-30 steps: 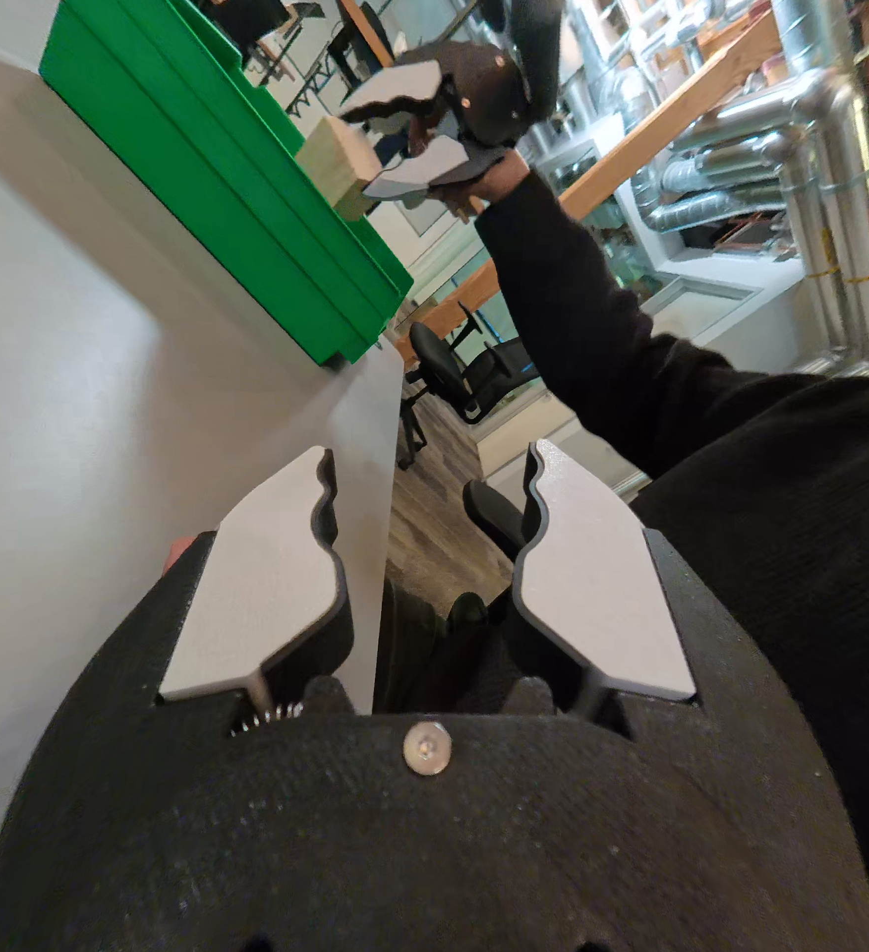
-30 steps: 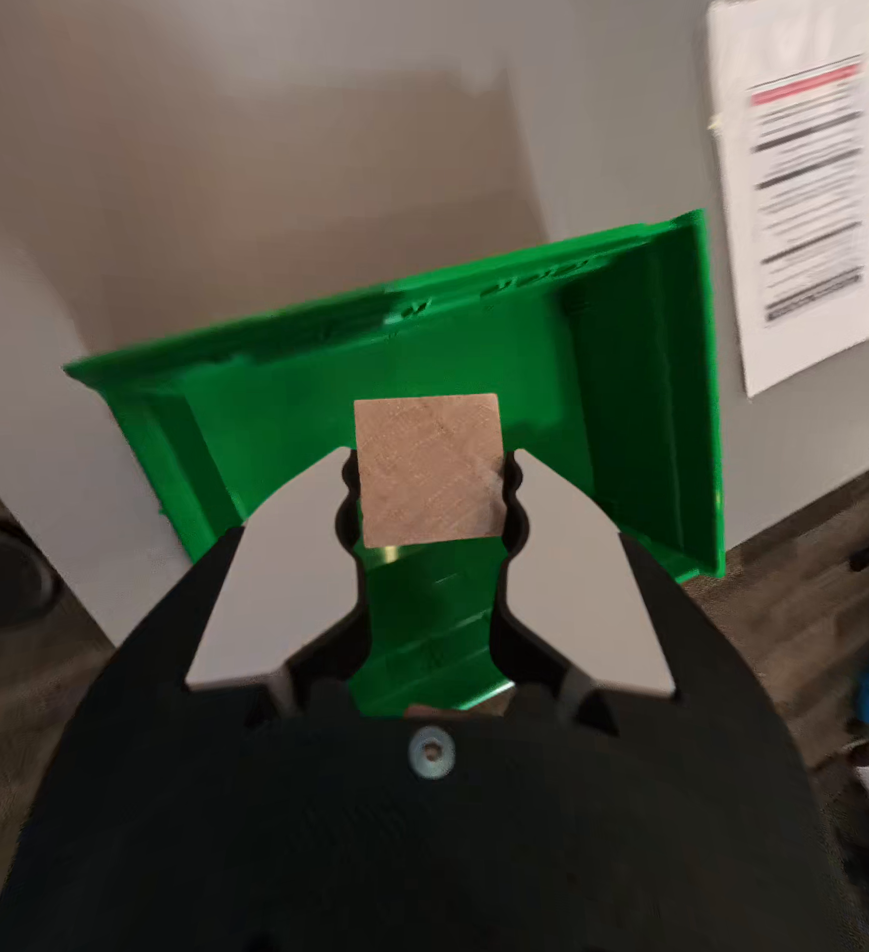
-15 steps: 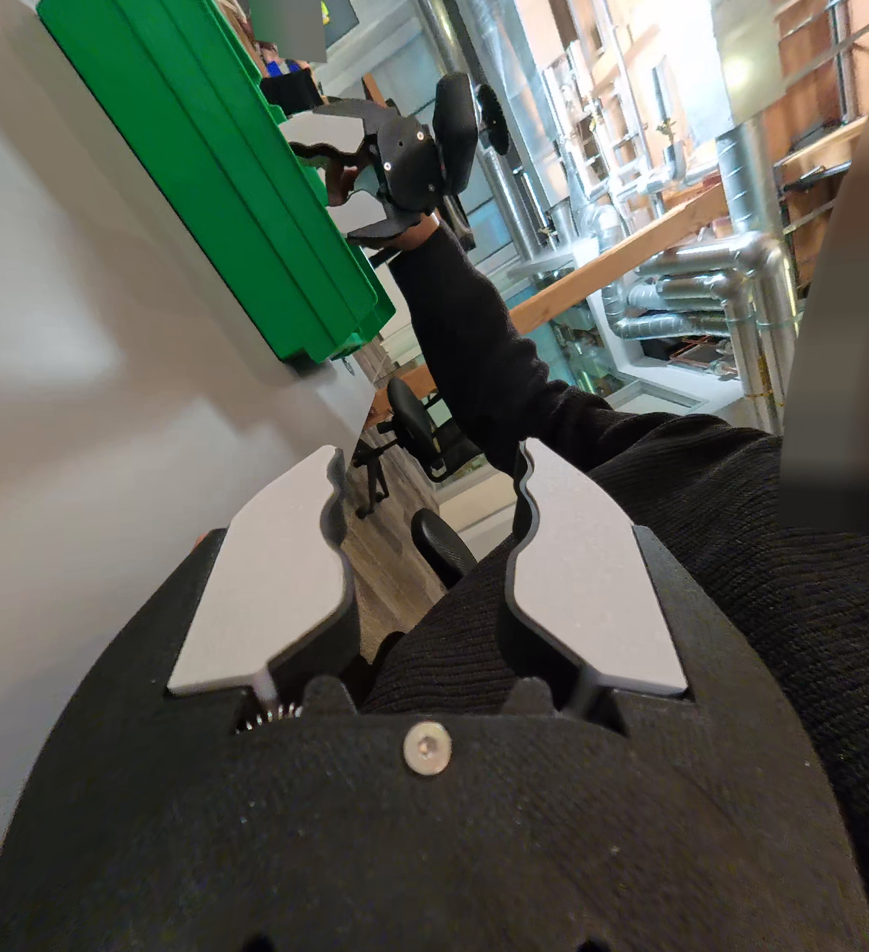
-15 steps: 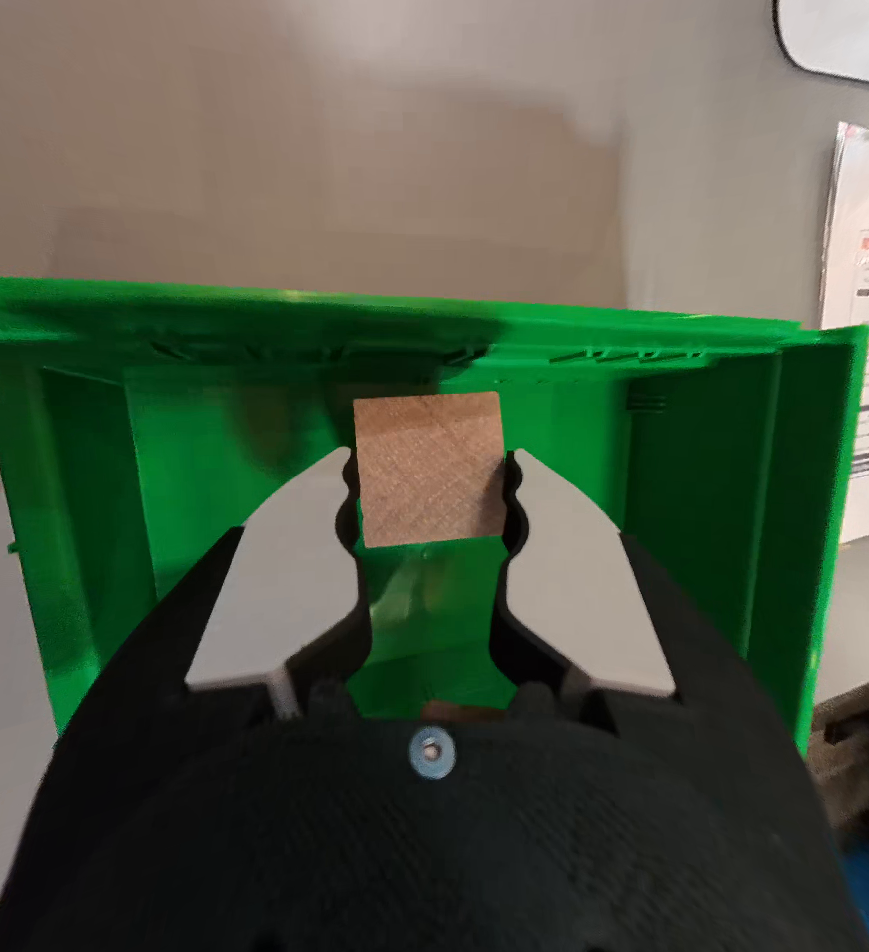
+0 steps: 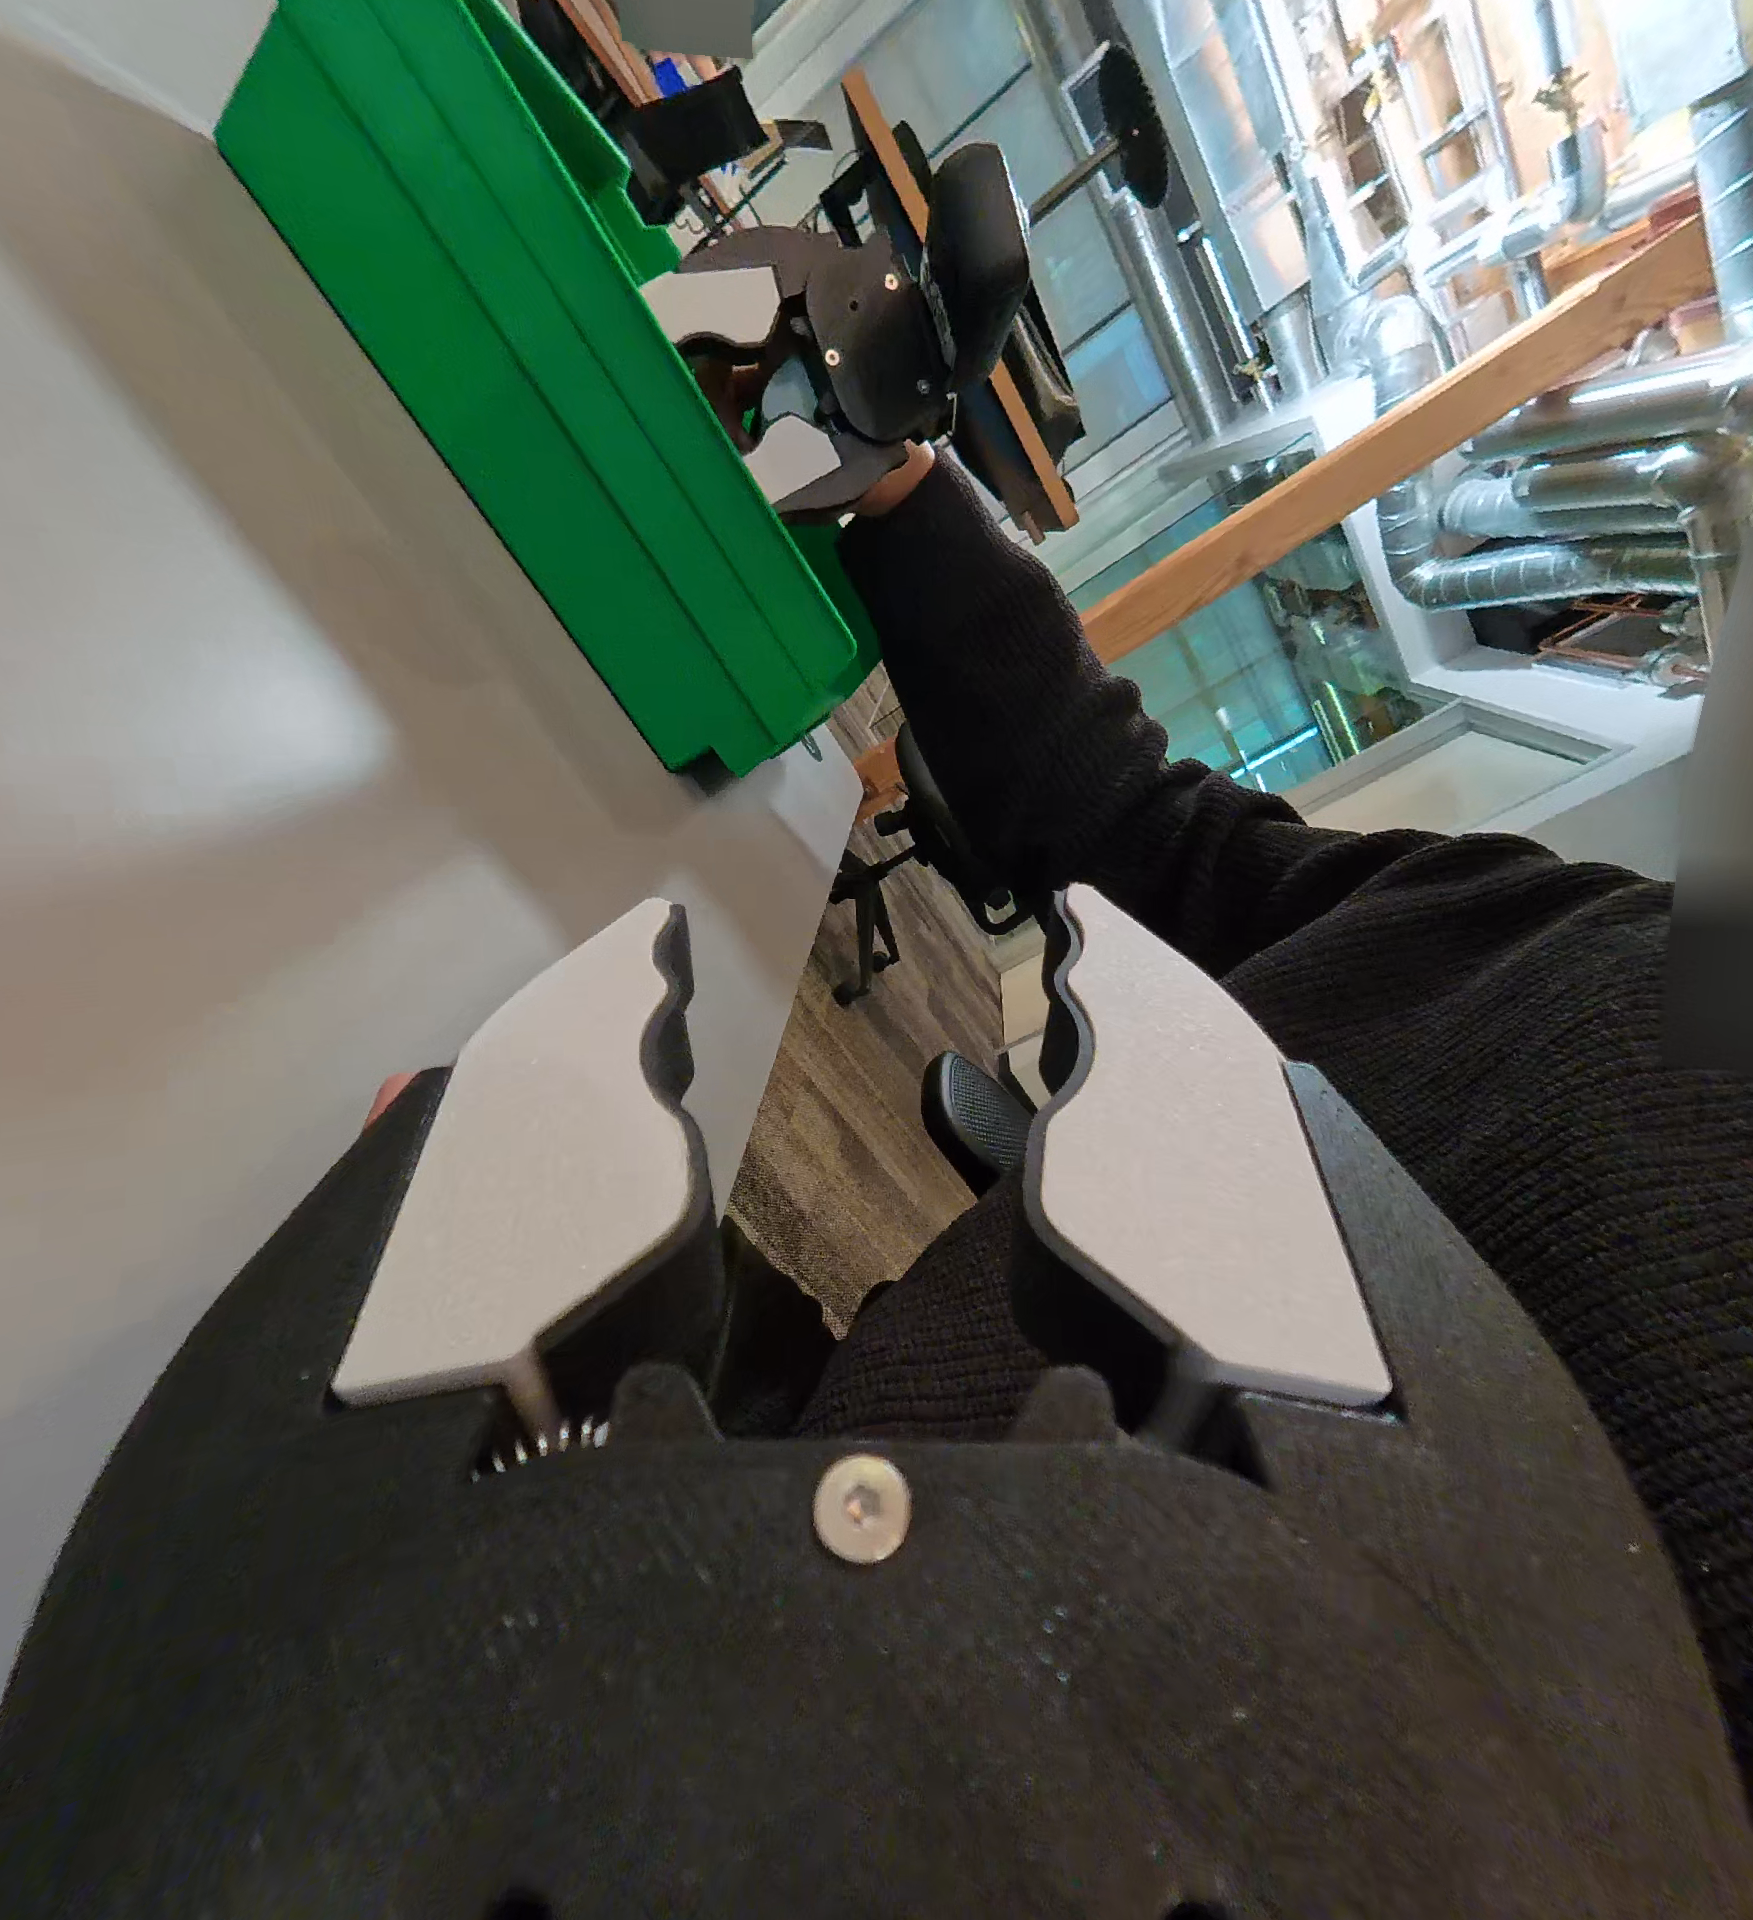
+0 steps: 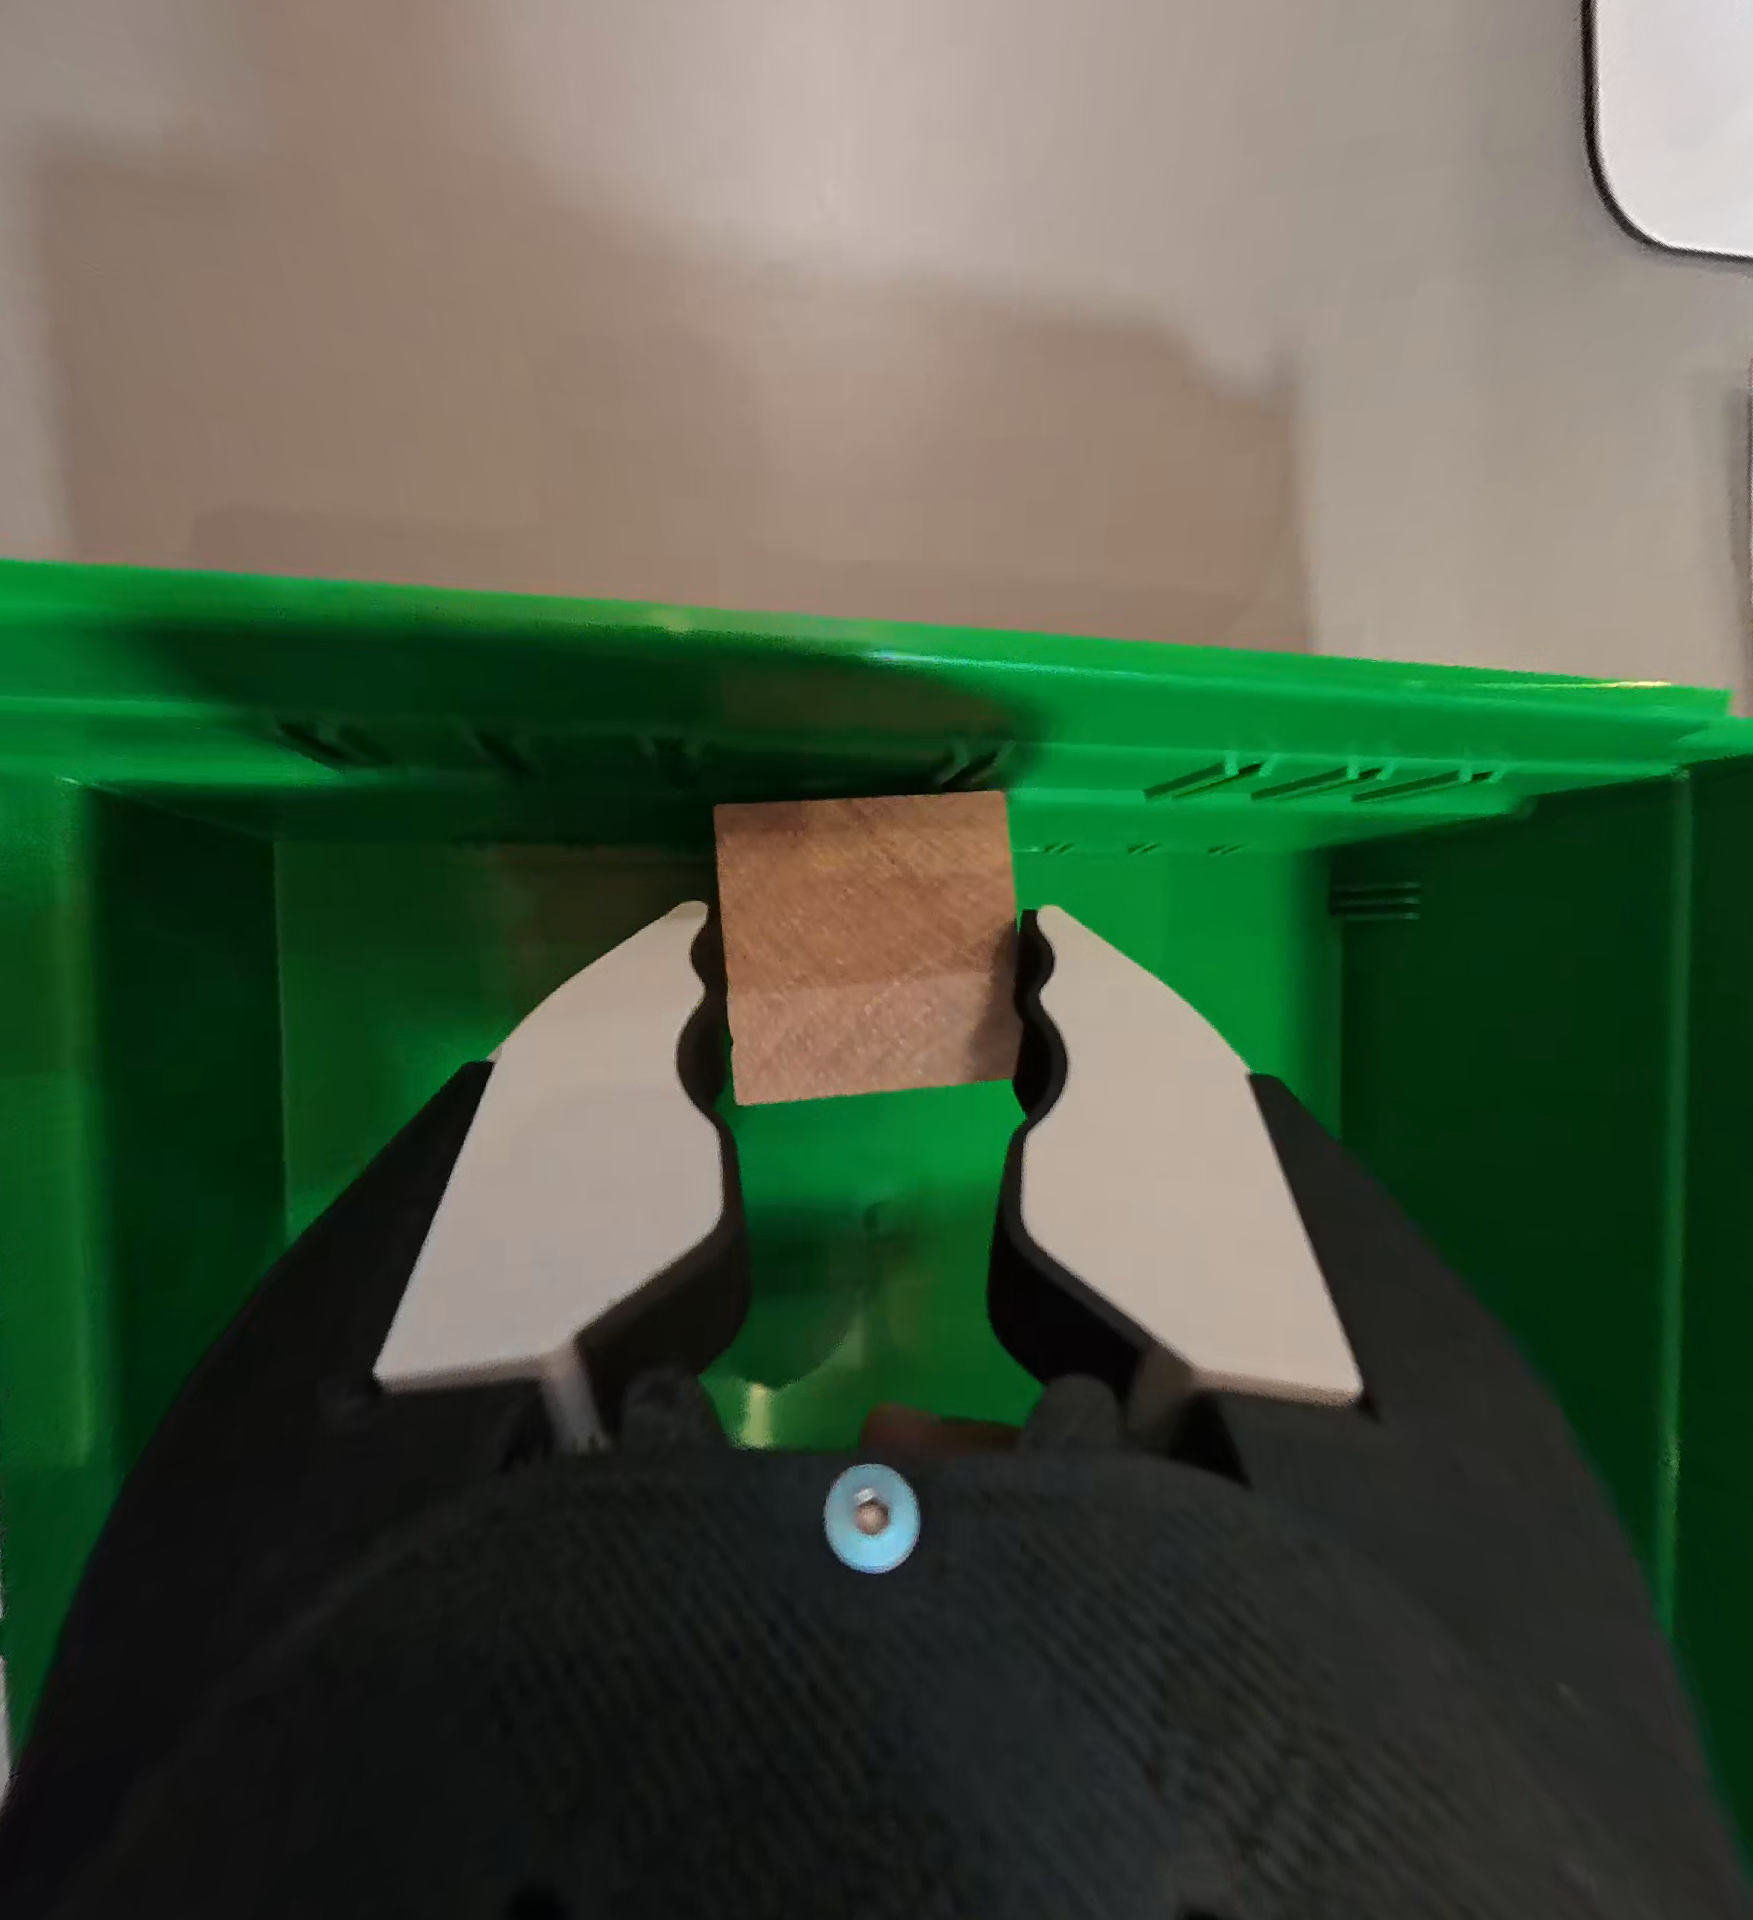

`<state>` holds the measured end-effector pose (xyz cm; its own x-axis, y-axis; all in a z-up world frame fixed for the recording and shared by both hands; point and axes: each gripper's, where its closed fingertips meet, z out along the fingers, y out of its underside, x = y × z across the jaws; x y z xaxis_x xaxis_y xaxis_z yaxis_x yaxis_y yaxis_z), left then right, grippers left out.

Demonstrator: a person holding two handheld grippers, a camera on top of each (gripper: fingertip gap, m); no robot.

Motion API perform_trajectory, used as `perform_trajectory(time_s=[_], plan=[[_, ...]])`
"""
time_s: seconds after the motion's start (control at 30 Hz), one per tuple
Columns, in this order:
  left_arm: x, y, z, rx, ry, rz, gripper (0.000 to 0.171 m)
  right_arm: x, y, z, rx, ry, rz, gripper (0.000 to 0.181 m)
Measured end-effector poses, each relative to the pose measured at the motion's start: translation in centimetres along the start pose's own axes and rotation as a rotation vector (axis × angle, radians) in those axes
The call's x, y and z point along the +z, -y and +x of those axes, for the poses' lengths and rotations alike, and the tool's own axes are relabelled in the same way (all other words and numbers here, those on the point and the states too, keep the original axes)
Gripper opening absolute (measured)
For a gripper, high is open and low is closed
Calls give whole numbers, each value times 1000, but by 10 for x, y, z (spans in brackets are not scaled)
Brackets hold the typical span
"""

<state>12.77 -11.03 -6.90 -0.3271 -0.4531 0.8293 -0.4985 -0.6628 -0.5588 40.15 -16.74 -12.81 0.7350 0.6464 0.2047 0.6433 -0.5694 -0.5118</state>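
- My right gripper [image 6: 867, 914] has come lower into the green plastic bin [image 6: 1516, 1039], clamping the square wooden block [image 6: 867, 956] at frame centre.
- My left gripper [image 5: 872, 914] stays spread wide, empty, beside the grey table [image 5: 176, 831] at frame left.

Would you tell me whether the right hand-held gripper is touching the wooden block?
Touching: the right wrist view shows the right hand-held gripper clamping the wooden block on both sides.

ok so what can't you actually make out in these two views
- Bin floor, right wrist view: mostly hidden by the right gripper and its block.
- Block, left wrist view: hidden behind the bin wall.
- Brown thing low between the fingers: mostly hidden.
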Motion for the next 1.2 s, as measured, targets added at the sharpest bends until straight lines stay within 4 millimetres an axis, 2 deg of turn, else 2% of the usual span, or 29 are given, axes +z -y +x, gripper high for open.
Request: perform_trajectory(time_s=[0.3, 0.6, 0.97, 1.03, 1.1, 1.2], plan=[[6, -6, -5, -23, -2, -16, 66, 5, -3, 2, 19, 5, 19, 55], [5, -8, -8, -22, 6, -30, 65, 5, -8, 4, 69, 10, -38, 55], [-2, -8, -12, -73, -2, -4, 60, 8, -12, 6, 4, -2, -140, 56], [-3, -9, -12, -66, 1, -10, 60, 8, -12, 7, -6, -15, -157, 60], [-6, -9, -13, -58, 7, -12, 59, 8, -13, 9, -24, -47, -172, 71], [-10, -5, -12, -48, 8, 7, 59, 5, -12, 8, -30, -52, -190, 74]])
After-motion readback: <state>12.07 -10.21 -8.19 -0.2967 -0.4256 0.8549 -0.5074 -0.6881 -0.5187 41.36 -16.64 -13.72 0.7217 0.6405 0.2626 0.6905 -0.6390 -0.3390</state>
